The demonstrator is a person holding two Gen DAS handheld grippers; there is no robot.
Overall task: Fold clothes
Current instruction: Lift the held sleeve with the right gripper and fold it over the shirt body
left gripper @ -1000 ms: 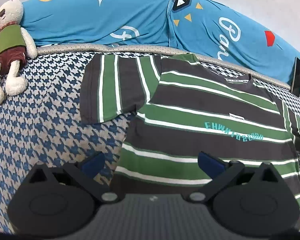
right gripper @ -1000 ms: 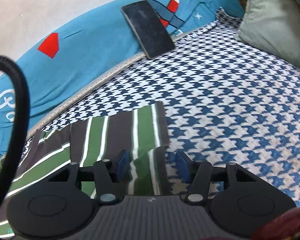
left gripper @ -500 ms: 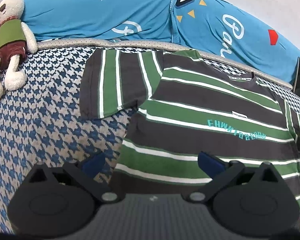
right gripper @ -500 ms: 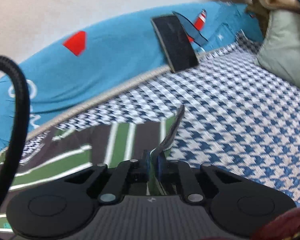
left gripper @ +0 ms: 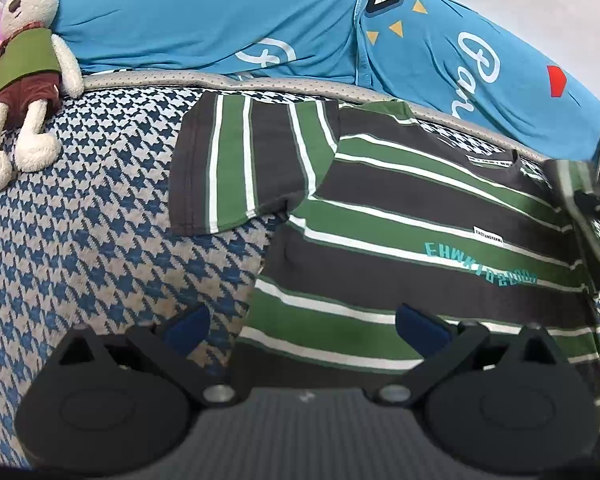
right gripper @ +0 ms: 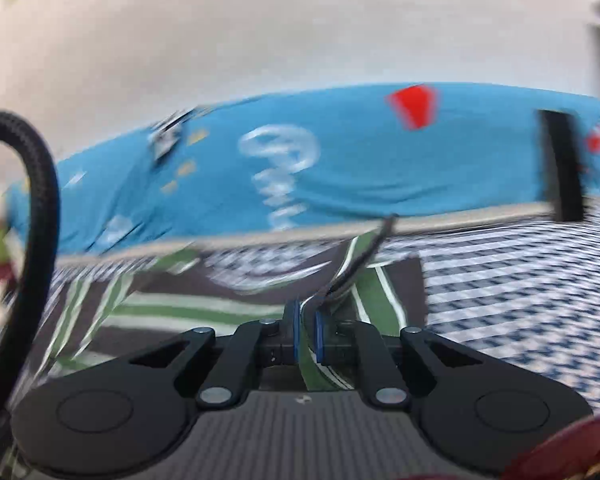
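Houndstooth bedcover (left gripper: 100, 240) under striped shirt (left gripper: 420, 216), blue bolster (left gripper: 220, 32) behind

Stuffed rabbit (left gripper: 24, 76): far left of my view, lying on the checked bedcover (left gripper: 80, 248).
Blue cloth (left gripper: 260, 24): draped along the far edge, against the wall (right gripper: 300, 28).
Phone (right gripper: 562, 166): far right, leaning on that cloth.

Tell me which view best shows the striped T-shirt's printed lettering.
The left wrist view: the striped T-shirt lies spread out and sharp, its teal lettering visible. The right wrist view is motion-blurred, showing only the sleeve pinched in the right gripper.
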